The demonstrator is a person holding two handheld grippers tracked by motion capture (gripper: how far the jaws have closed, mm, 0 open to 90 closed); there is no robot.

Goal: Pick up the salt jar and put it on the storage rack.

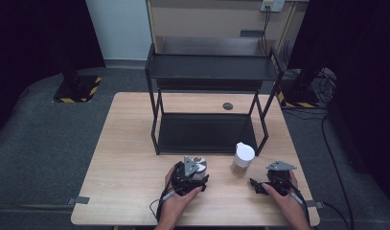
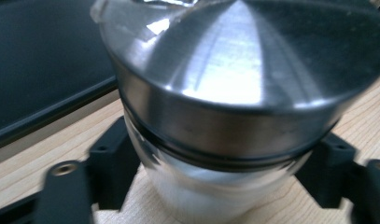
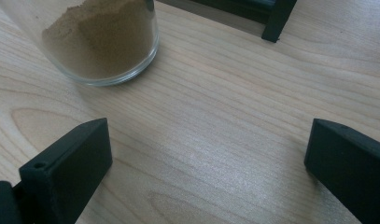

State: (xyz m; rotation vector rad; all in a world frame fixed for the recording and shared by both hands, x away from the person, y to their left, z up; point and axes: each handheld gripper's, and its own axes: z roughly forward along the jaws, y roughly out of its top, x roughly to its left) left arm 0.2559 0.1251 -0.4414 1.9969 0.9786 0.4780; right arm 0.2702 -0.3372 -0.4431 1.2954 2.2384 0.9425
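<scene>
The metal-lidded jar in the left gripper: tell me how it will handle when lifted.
The metal-lidded jar looks like smooth, rigid clear glass, so it may slip a little in the left gripper, whose jaws sit against its sides below the lid. The broad steel lid probably makes it top-heavy and apt to tip. Being glass, it would likely break if dropped on the table.

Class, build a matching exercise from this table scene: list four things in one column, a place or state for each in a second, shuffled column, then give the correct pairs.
Things
1. left gripper
2. right gripper
3. jar with the white lid
4. black shelf rack

Places or states
A. stands at the back of the table
B. jaws apart over bare wood
C. holds brown powder, stands between the two grippers
D. jaws closed around a metal-lidded jar

Pairs: 1-D, 2-B, 3-C, 4-A
</scene>
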